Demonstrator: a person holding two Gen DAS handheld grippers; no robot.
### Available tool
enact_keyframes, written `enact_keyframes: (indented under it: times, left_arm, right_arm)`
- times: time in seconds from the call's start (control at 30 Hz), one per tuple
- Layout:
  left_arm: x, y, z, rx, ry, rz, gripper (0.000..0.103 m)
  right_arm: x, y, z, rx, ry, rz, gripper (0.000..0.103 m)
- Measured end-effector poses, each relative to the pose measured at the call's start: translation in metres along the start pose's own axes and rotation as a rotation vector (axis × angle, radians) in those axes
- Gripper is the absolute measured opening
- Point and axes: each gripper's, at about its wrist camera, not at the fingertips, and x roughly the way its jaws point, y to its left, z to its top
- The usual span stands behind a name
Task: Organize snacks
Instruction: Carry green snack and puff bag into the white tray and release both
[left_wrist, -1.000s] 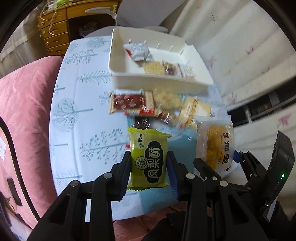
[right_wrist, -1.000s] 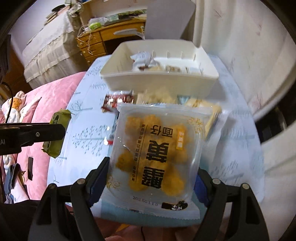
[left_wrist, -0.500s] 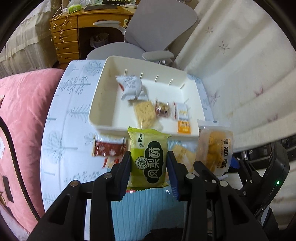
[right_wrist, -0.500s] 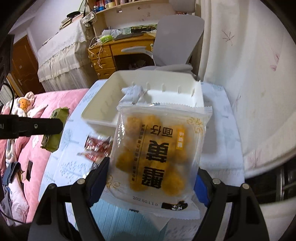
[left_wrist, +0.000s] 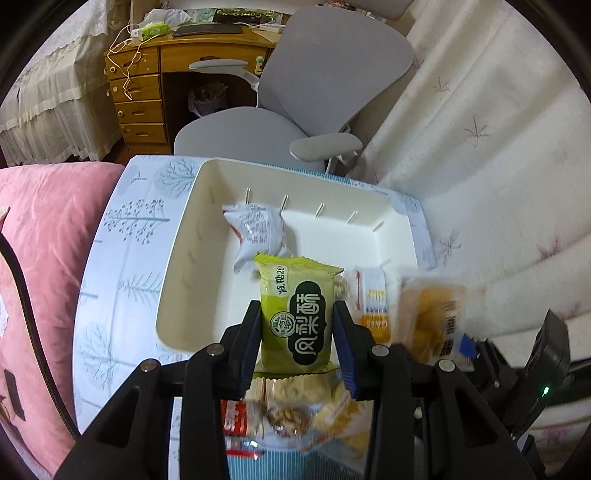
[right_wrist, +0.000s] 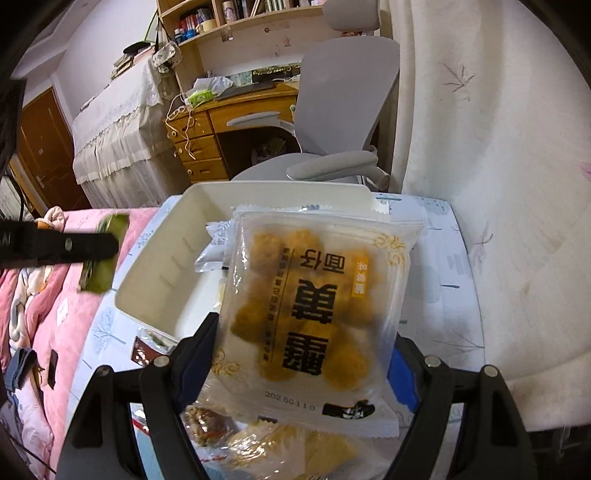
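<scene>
My left gripper (left_wrist: 297, 341) is shut on a green pineapple-cake packet (left_wrist: 297, 314) and holds it over the near edge of the white tray (left_wrist: 177, 266). The tray holds a white packet (left_wrist: 256, 232) and an orange-white packet (left_wrist: 373, 299). My right gripper (right_wrist: 303, 354) is shut on a clear bag of yellow fried snacks (right_wrist: 314, 310), held above the tray (right_wrist: 155, 280). That bag shows blurred in the left wrist view (left_wrist: 432, 317). The green packet also shows in the right wrist view (right_wrist: 103, 258).
Loose snack packets (left_wrist: 295, 410) lie on the tree-print table (left_wrist: 110, 280) in front of the tray. A pink cushion (left_wrist: 37, 277) is on the left, a grey office chair (left_wrist: 295, 107) and wooden desk (left_wrist: 140, 92) behind, a white curtain (left_wrist: 480, 147) on the right.
Both grippers have moved forward with their packets, from over the loose snacks to over the tray. The tray now looks closer and lower in both views.
</scene>
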Motion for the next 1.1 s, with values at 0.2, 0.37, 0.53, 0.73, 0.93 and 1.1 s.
enact_keyframes:
  times: [0.2, 0.37, 0.53, 0.73, 0.93, 1.1]
  left_arm:
    - [0.018, 0.006, -0.001, -0.056, 0.041, 0.014, 0.066]
    - [0.020, 0.006, -0.006, -0.051, 0.067, 0.043, 0.069]
    - [0.010, 0.004, -0.018, -0.047, 0.076, 0.039, 0.070]
    - [-0.007, 0.001, -0.039, -0.019, 0.083, 0.031, 0.071]
    - [-0.026, 0.001, -0.065, 0.007, 0.093, 0.020, 0.072]
    - [-0.036, 0.000, -0.087, 0.028, 0.097, 0.002, 0.073]
  right_arm:
    - [0.015, -0.005, 0.000, -0.001, 0.021, 0.016, 0.088]
    - [0.014, -0.009, -0.002, 0.015, 0.027, 0.046, 0.088]
    - [0.005, -0.013, -0.005, 0.038, 0.024, 0.044, 0.088]
    - [-0.017, -0.019, -0.013, 0.076, 0.016, 0.041, 0.088]
    - [-0.040, -0.025, -0.028, 0.130, 0.014, 0.016, 0.088]
    - [-0.057, -0.032, -0.046, 0.201, 0.024, 0.020, 0.088]
